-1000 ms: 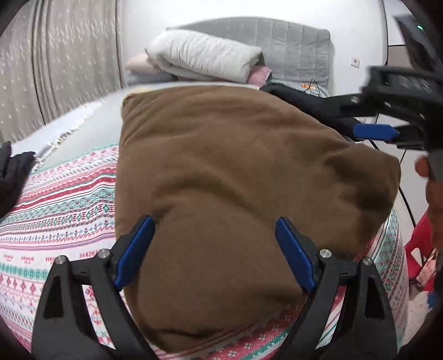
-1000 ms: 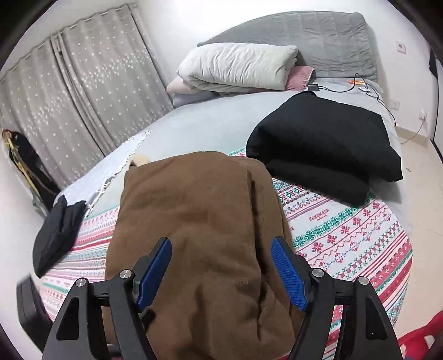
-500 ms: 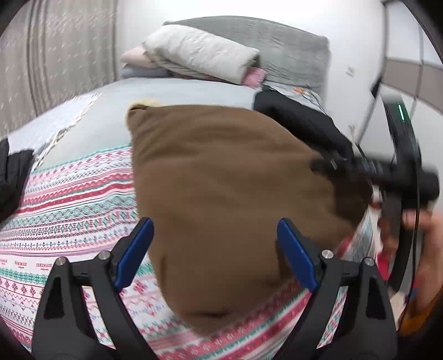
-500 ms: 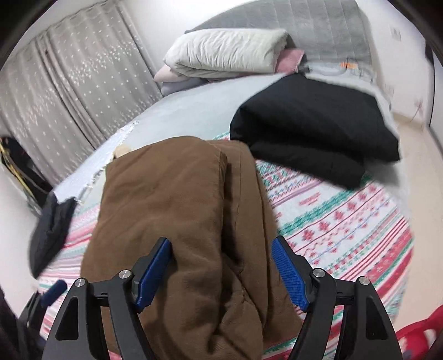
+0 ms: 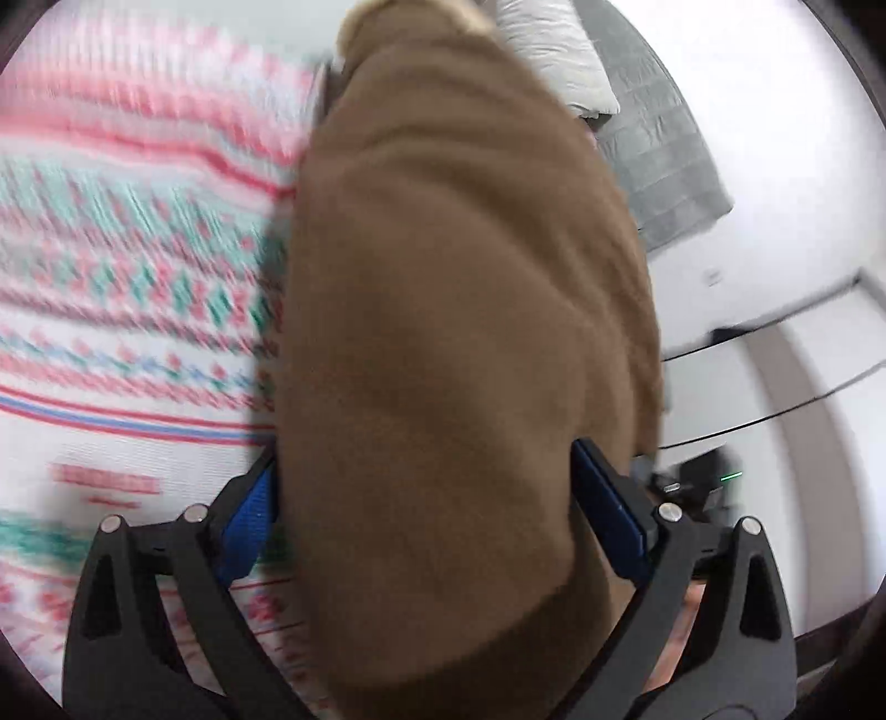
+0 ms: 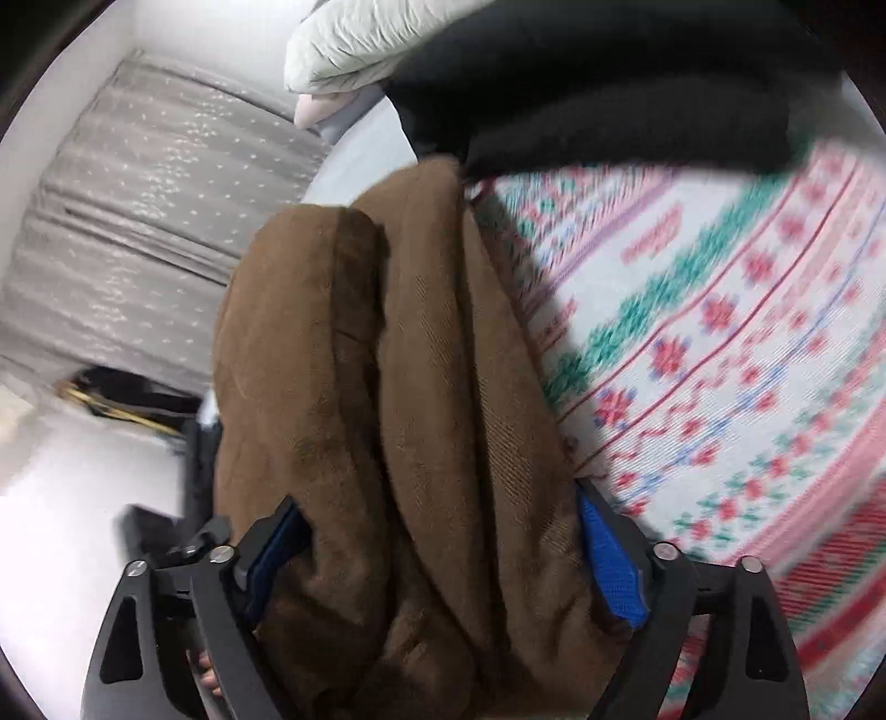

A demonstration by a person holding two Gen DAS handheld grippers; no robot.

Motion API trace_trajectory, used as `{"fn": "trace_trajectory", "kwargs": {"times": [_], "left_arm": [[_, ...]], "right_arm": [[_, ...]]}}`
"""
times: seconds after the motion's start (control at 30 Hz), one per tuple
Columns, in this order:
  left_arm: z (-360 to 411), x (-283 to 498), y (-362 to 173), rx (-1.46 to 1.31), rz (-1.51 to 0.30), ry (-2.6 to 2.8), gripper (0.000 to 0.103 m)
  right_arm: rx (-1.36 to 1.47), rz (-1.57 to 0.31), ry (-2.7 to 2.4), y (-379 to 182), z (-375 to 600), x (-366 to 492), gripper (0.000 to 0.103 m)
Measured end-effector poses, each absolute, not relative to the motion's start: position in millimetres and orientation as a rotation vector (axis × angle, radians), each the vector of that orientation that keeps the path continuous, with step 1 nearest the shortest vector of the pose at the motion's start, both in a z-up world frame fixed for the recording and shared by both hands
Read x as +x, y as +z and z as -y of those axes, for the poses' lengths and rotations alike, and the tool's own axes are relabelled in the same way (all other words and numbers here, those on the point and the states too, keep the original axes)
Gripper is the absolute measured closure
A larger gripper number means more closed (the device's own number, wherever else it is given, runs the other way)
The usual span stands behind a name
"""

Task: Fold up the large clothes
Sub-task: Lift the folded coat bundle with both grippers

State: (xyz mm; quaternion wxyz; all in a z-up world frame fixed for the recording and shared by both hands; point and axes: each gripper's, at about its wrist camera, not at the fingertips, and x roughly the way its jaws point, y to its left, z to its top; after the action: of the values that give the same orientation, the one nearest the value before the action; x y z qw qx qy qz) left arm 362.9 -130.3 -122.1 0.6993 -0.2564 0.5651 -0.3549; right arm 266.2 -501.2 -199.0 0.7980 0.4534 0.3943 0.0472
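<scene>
A thick brown garment [image 5: 454, 249], folded into a bundle, lies on the patterned blanket [image 5: 138, 277]. My left gripper [image 5: 426, 459] straddles one end of it; its jaws are opening and the fabric fills the gap between the blue pads [image 5: 249, 520]. In the right wrist view the same brown garment [image 6: 421, 332] shows its stacked folds. My right gripper [image 6: 434, 498] straddles the other end, its jaws also opening, with fabric between the pads [image 6: 609, 559]. Both views are tilted and blurred.
A folded black garment [image 6: 581, 83] lies just beyond the brown one on the blanket [image 6: 720, 332]. A white pillow [image 6: 360, 44] and the grey headboard [image 5: 659, 138] are farther back. Grey curtains [image 6: 138, 194] hang at the left. A dark device with a green light [image 5: 709, 487] sits off the bed edge.
Both grippers have dropped and rolled, coming from above the brown garment to straddle its two ends. The jaws stand wider than before, and the garment fills both views.
</scene>
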Motion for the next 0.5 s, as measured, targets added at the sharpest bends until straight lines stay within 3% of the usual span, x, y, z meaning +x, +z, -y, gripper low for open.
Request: {"fn": "trace_trajectory", "kwargs": {"times": [0.07,0.2,0.27,0.33,0.4,0.5], "left_arm": [[128.3,374.3,-135.7,-0.675,-1.309,-0.85,0.006],[130.3,381.2,-133.1,-0.686,-1.289,-0.841,0.01],[134.2,375.3,-122.1,-0.609,-1.243,-0.801,0.022],[138.6,364.7,-109.5,-0.537,-1.193,-0.769,0.031],[143.9,352.5,-96.0,-0.476,-1.149,-0.74,0.036],[152.5,343.2,-77.5,-0.426,-1.113,-0.7,0.041]], "right_arm": [[1.011,-0.796,0.146,-208.7,502.1,265.9,0.005],[0.966,-0.801,0.168,-205.4,493.9,268.4,0.007],[0.937,-0.802,0.179,-203.9,486.9,270.5,0.017],[0.932,-0.793,0.195,-200.2,484.1,268.9,0.035],[0.943,-0.768,0.214,-192.6,487.0,265.9,0.046],[0.931,-0.722,0.224,-175.8,484.4,260.4,0.054]]}}
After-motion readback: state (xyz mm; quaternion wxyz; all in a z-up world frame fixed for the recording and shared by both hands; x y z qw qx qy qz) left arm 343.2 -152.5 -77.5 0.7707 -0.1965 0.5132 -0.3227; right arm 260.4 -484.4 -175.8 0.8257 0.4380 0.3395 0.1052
